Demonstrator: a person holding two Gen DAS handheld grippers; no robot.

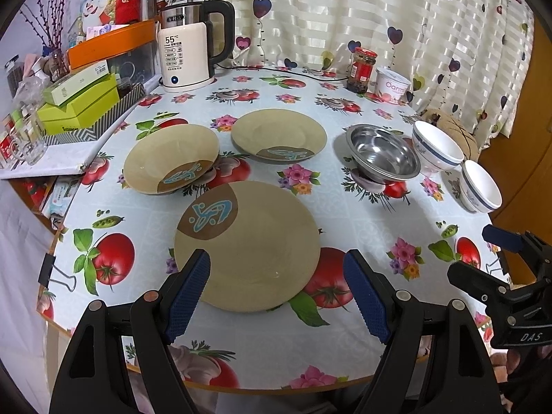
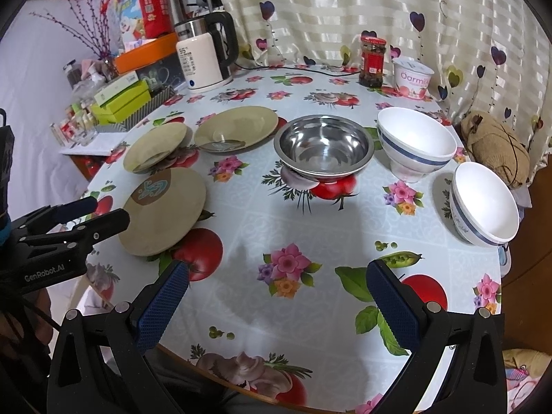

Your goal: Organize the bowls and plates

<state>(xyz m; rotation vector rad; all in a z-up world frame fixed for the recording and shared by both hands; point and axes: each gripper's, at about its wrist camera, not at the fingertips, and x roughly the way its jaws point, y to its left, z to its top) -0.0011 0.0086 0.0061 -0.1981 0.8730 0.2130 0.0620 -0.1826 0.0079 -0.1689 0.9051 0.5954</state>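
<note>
Three tan plates with a brown-and-blue mark lie on the flowered table: a near plate (image 1: 246, 245) (image 2: 164, 212), a left plate (image 1: 170, 158) (image 2: 155, 146) and a far plate (image 1: 279, 136) (image 2: 236, 129). A steel bowl (image 1: 383, 151) (image 2: 324, 145) stands right of them. Two white bowls with blue bands, the far one (image 1: 436, 146) (image 2: 414, 141) and the near one (image 1: 479, 186) (image 2: 484, 203), sit at the right. My left gripper (image 1: 276, 286) is open, its fingers astride the near plate's front edge, above it. My right gripper (image 2: 276, 296) hangs open over bare tablecloth.
A kettle (image 1: 188, 46) (image 2: 207, 57), a sauce jar (image 1: 360, 69) (image 2: 372, 60) and a yoghurt tub (image 1: 393, 84) (image 2: 414, 77) stand at the back. Boxes and glasses (image 1: 79, 103) crowd the left shelf. A binder clip (image 1: 51, 270) holds the cloth at the table's left edge. A curtain hangs behind.
</note>
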